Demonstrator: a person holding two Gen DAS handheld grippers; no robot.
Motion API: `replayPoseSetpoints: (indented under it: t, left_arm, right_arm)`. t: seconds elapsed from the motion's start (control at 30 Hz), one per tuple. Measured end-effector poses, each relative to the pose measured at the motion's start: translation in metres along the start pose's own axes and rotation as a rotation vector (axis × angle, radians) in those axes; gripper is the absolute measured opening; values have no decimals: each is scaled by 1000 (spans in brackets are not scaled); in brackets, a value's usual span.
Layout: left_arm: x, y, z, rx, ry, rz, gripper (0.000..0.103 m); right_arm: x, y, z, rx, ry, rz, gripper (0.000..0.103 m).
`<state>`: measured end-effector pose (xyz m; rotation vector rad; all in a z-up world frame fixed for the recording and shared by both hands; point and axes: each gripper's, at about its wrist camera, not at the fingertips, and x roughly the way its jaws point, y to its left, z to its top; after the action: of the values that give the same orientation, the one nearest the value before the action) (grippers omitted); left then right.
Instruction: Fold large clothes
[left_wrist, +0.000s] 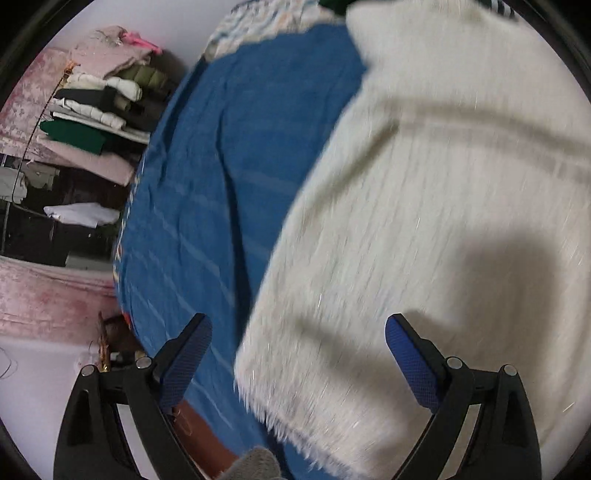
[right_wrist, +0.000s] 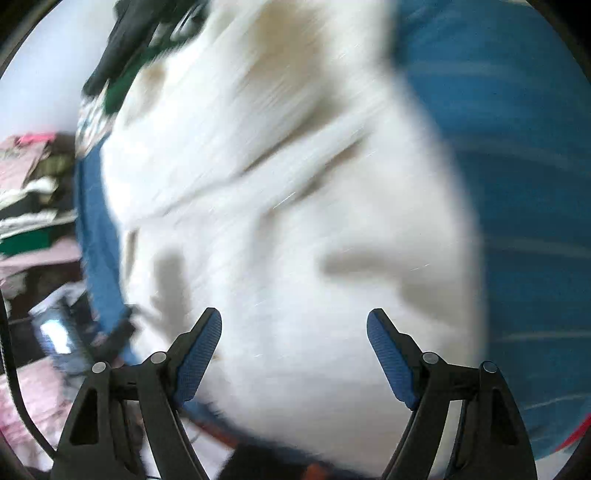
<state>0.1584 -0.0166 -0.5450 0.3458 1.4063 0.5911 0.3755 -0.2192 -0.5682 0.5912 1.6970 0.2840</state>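
Note:
A large white fuzzy garment (left_wrist: 424, 221) lies spread on a bed covered with a blue striped sheet (left_wrist: 221, 184). My left gripper (left_wrist: 297, 332) is open and empty, hovering above the garment's near left edge, its left finger over the blue sheet. In the right wrist view the same white garment (right_wrist: 288, 221) fills the middle, blurred by motion. My right gripper (right_wrist: 293, 328) is open and empty just above the garment's near part. The blue sheet (right_wrist: 517, 184) shows to its right.
A shelf with stacks of folded clothes (left_wrist: 96, 110) stands left of the bed, also in the right wrist view (right_wrist: 33, 206). Dark and green clothes (right_wrist: 129, 55) lie at the far end of the bed. Pink fabric (left_wrist: 44, 295) lies at lower left.

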Motion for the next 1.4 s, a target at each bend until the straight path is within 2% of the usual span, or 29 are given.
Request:
replayPoseSetpoints:
  t: [0.1,0.17,0.2,0.23,0.27,0.33,0.4,0.43,0.5,0.57,0.63,0.67,0.7,0.77,0.83,0.9,0.97,1.0,1.03,1.1,1.2,1.27,1.33,1.37,1.4]
  left_arm:
    - [13,-13,-14,8,41,-28,96]
    - [15,-14,-22,-8,26,-38,96]
    - [15,-16,-23,-8,17,-40,96]
    - [15,-18,-26,-1,9,-41,96]
    - [17,-20,-25,6,5,-46,96]
    - [20,-20,-23,15,-3,-55,100]
    - [24,-17,-19,21,-15,-70,103]
    - [26,-14,-18,23,-16,-87,103]
    - [33,-4,-13,27,6,-138,103]
    - [32,10,-6,-5,28,-200,103]
    - [22,24,-2,-56,27,-228,103]
    - [15,33,3,-91,14,-243,103]
    - [9,38,8,-115,2,-249,103]
    - [-8,47,24,-170,-37,-250,103]
    - [-18,49,41,-199,-74,-250,103]
    - [-28,41,64,-215,-115,-239,103]
    - [-35,30,86,-217,-143,-229,103]
    - [-39,26,94,-219,-156,-224,103]
    - [-41,22,102,-218,-169,-216,103]
    - [-47,19,120,-215,-199,-197,103]
    - [-53,9,141,-213,-219,-177,103]
    - [-49,0,156,-206,-222,-147,103]
    - [-36,-11,171,-186,-209,-106,103]
    - [-28,-18,177,-169,-197,-89,103]
    - [-23,-22,181,-158,-188,-72,103]
  right_arm:
    - [53,35,-13,-7,96,22,80]
    - [86,55,-21,-26,132,-2,77]
    - [103,66,-25,-53,113,-82,62]
    - [112,73,-28,-77,82,-145,41]
    - [119,78,-29,-74,75,-169,3]
    - [125,81,-27,-11,84,-160,1]
    - [128,91,-27,-30,95,-136,1]
    - [128,96,-27,-60,104,-162,0]
    - [123,97,-25,-87,136,-192,1]
    - [99,90,-18,-42,133,-195,2]
    - [55,86,-7,-26,35,-178,28]
    - [36,84,-1,-24,-16,-178,58]
    - [5,79,8,-12,-104,-173,76]
    - [-35,67,30,19,-228,-174,76]
    - [-56,47,55,57,-310,-175,76]
    - [-63,27,80,106,-357,-169,77]
    - [-57,17,99,112,-354,-150,74]
    - [-47,9,113,110,-318,-139,35]
    - [-37,2,121,122,-286,-116,18]
    - [-32,1,121,108,-290,-122,17]
    - [-65,3,108,69,-393,-128,13]
    - [-78,-2,108,49,-412,-173,12]
    - [-62,-13,123,30,-314,-226,17]
    - [-52,-23,129,61,-232,-228,26]
    - [-54,-30,129,92,-223,-227,37]
